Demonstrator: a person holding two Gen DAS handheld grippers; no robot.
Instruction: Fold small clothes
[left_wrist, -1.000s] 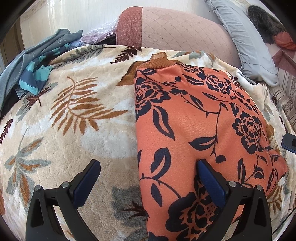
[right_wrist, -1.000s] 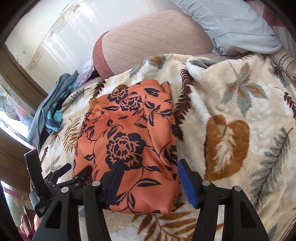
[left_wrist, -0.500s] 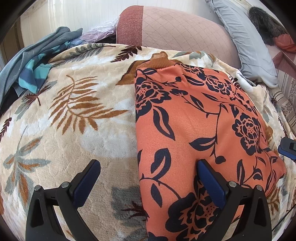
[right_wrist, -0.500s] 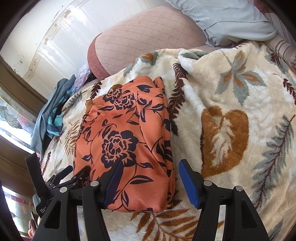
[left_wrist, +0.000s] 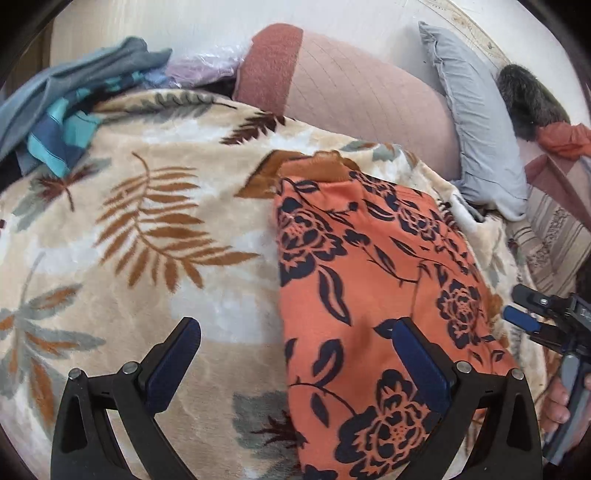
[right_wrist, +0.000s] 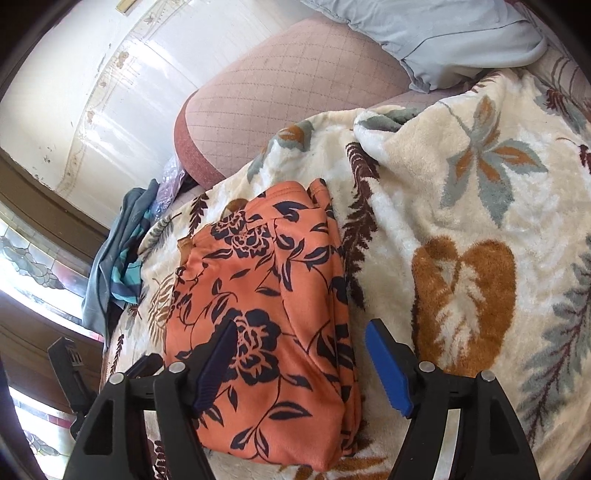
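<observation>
Basically, the orange floral garment (left_wrist: 369, 280) lies folded flat on the leaf-print blanket (left_wrist: 147, 240) on the bed, between both tools. Left hand-held gripper (left_wrist: 295, 362) is spread, straddling its left edge, nothing pinched. Right hand-held gripper (right_wrist: 299, 362) is opening, straddling the right edge, pads clear. Likely light, limp, slightly slick knit, stacked layers prone to slide. Best pinch: all layers at the near corners.
</observation>
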